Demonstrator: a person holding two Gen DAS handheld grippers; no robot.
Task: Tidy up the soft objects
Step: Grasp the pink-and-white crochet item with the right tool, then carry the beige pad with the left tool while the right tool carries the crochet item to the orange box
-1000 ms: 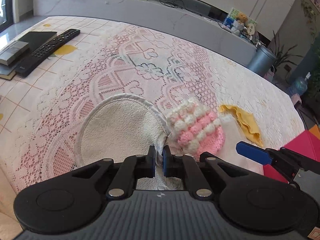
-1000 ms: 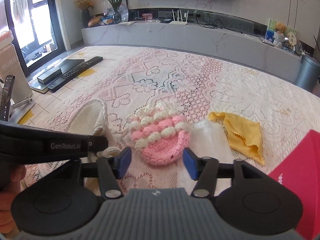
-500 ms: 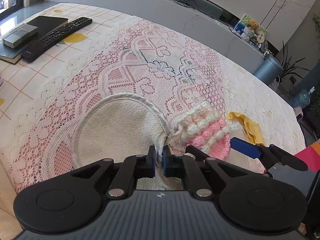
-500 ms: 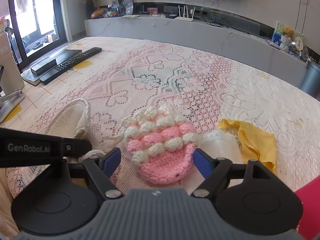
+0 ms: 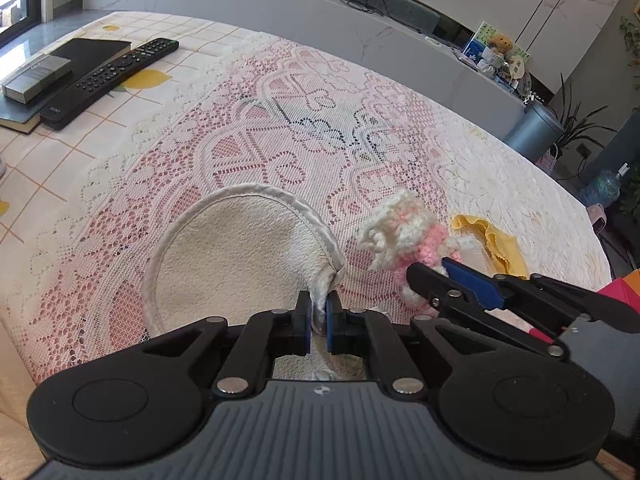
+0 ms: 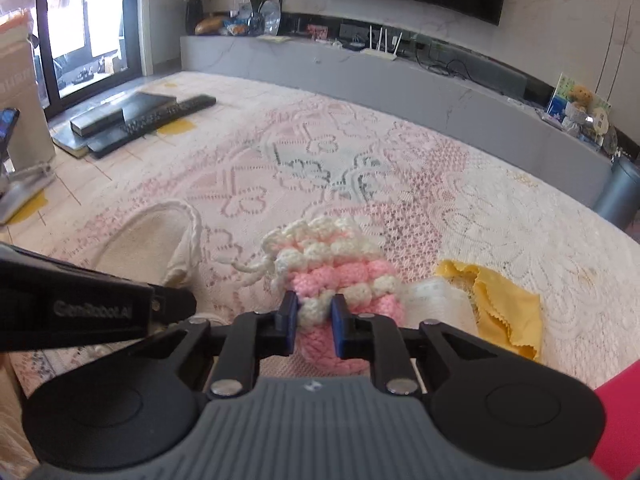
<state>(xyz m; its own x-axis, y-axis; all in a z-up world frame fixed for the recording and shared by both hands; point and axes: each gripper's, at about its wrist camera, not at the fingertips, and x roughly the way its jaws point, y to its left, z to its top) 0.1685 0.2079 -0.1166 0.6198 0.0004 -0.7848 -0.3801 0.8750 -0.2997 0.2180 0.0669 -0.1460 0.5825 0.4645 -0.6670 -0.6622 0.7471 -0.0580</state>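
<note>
My left gripper (image 5: pixel 318 316) is shut on the near edge of a round cream pad (image 5: pixel 232 264) with a satin rim, lying on the lace tablecloth. My right gripper (image 6: pixel 315 316) is shut on a pink and white crochet pouch (image 6: pixel 336 268), squeezing it between the blue pads. The pouch (image 5: pixel 404 236) also shows in the left wrist view, bunched up in the right gripper (image 5: pixel 444 276). The cream pad (image 6: pixel 148 248) lies left of the pouch in the right wrist view. A yellow cloth (image 6: pixel 504 312) and a white cloth (image 6: pixel 436 300) lie just right of the pouch.
A black remote (image 5: pixel 108 80), a dark book (image 5: pixel 80 52) and a grey box (image 5: pixel 36 80) lie at the table's far left. A red object (image 6: pixel 624 412) is at the near right. A grey bin (image 5: pixel 534 132) stands beyond the table's far edge.
My right gripper has moved in and shut on the crochet pouch, which is now bunched up. My left gripper stays shut on the cream pad.
</note>
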